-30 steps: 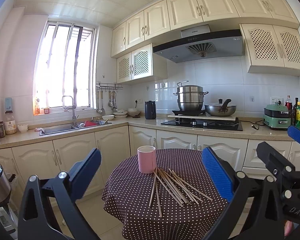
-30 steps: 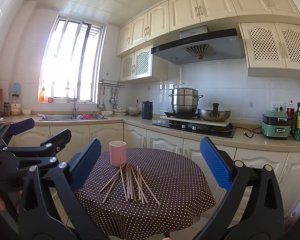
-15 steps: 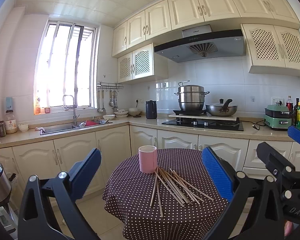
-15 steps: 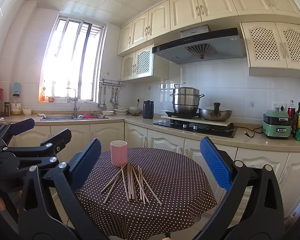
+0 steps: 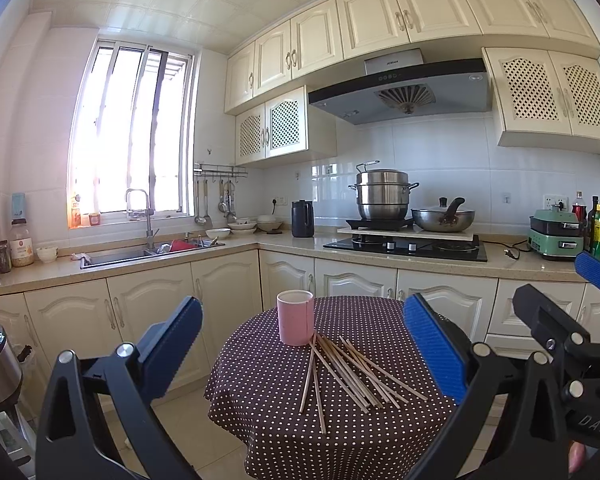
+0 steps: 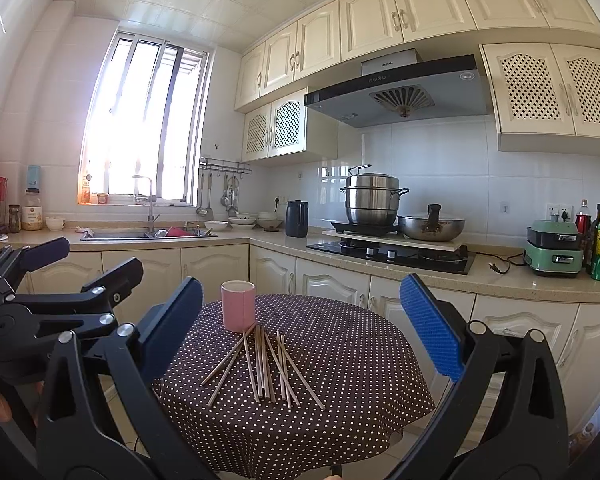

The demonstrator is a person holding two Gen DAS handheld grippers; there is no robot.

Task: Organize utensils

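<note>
Several wooden chopsticks (image 5: 348,372) lie fanned out on a round table with a brown polka-dot cloth (image 5: 268,420). A pink cup (image 5: 295,317) stands upright at their far ends. The chopsticks (image 6: 262,364), cup (image 6: 238,305) and cloth (image 6: 360,360) also show in the right wrist view. My left gripper (image 5: 302,344) is open and empty, held back from the table and above it. My right gripper (image 6: 300,328) is open and empty, likewise back from the table. The right gripper also shows at the right edge of the left wrist view (image 5: 556,300); the left one shows at the left of the right wrist view (image 6: 88,258).
Cream cabinets and a counter (image 5: 284,242) run behind the table. On it are a sink (image 5: 148,250), a dark kettle (image 5: 302,218), a hob with a steel pot (image 5: 382,194) and a wok (image 5: 442,218), and a green appliance (image 5: 556,232) with bottles.
Both views have drifted slightly; the table and cup sit a little further right in each frame. Both grippers stay open. The chopsticks and the cup have not moved.
</note>
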